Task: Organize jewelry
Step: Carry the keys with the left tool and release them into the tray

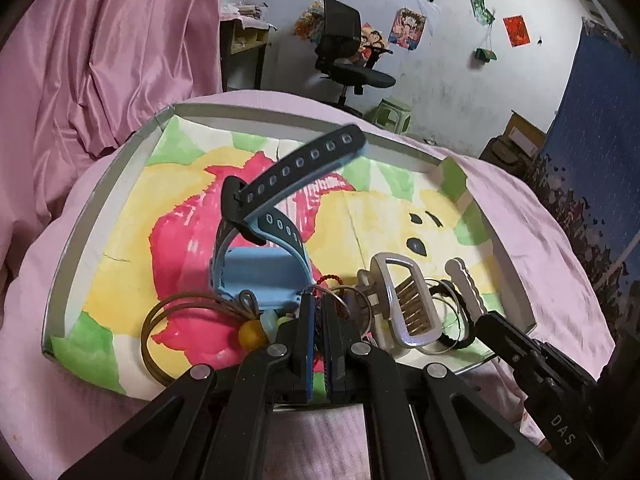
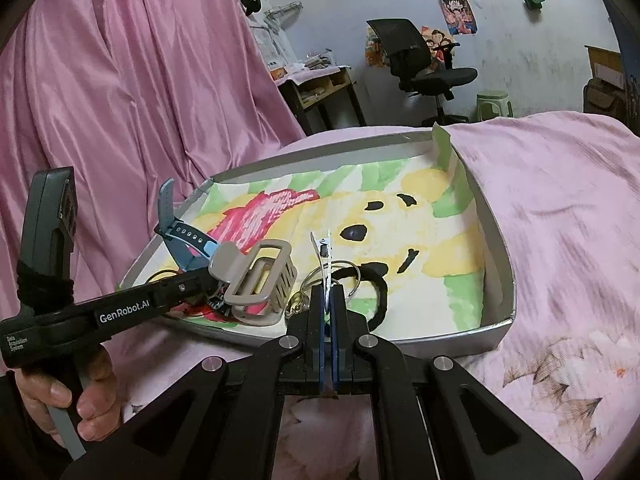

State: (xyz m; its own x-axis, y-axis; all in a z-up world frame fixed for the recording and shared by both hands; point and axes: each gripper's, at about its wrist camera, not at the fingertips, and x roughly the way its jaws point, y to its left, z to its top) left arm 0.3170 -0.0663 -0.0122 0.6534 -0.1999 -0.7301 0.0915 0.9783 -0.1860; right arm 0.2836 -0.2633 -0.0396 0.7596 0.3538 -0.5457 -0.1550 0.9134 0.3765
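A shallow grey box (image 1: 132, 148) lined with a painted paper lies on a pink bed; it also shows in the right wrist view (image 2: 500, 276). Inside lie a blue watch (image 1: 264, 268), a beige claw hair clip (image 1: 404, 300), a brown cord bracelet with beads (image 1: 176, 312), metal rings (image 1: 352, 300), a black hair tie (image 2: 380, 292) and a white scalloped hair clip (image 1: 464, 280). My left gripper (image 1: 318, 308) is shut on a thin red bead string beside the watch. My right gripper (image 2: 329, 300) is shut on the white scalloped clip (image 2: 325, 256), which stands up from its tips.
Pink bedding (image 2: 560, 216) surrounds the box. A pink curtain (image 1: 100, 60) hangs at the left. A black office chair (image 1: 344, 48), a green stool (image 1: 392, 114) and a desk (image 2: 320, 88) stand beyond the bed by the white wall.
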